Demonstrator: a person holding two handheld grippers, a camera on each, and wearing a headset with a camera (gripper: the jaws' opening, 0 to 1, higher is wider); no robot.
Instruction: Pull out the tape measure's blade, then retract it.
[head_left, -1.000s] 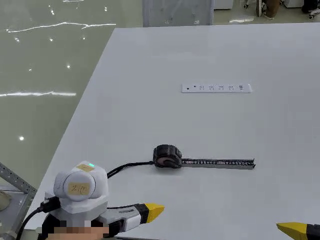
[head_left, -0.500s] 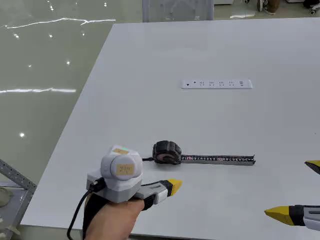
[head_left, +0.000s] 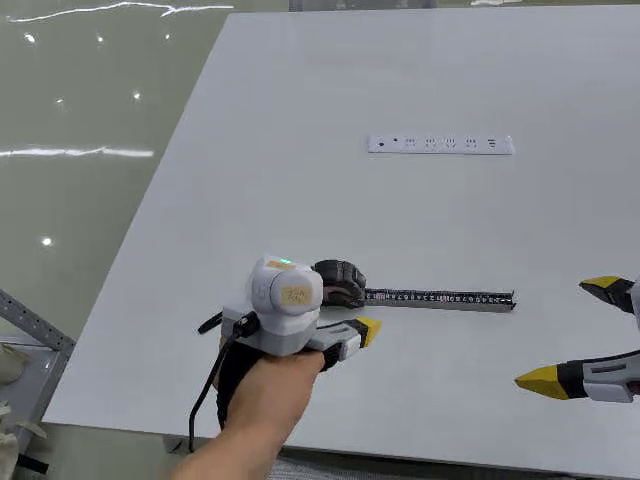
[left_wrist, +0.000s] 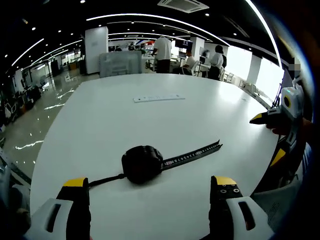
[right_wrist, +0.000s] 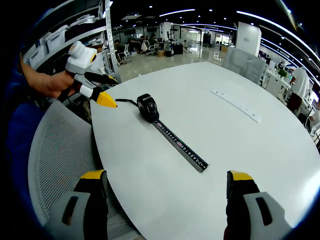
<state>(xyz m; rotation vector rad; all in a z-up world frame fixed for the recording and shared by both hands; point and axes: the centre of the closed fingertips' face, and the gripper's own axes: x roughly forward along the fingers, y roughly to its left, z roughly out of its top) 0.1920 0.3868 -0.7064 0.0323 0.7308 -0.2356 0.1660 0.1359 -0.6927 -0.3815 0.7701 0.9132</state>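
On the white table (head_left: 400, 80), close to the near edge, lies the tape measure (head_left: 340, 283). Its round black body sits flat, and its blade (head_left: 440, 298) is already out, a long thin strip that lies on the table and points away to the person's right. A thin black cord (left_wrist: 105, 179) trails from the other side of the body. The left gripper (left_wrist: 150, 182) has its two jaws wide apart and holds nothing. It is just in front of the black body, close but not touching it. The right gripper (head_left: 570, 333) is wide too and holds nothing, a little way off from the far tip of the blade. A white power strip (head_left: 441, 144) lies well apart, farther up the table. So the pulling part looks done. The blade has not gone back in yet, and that is likely the part left to do.
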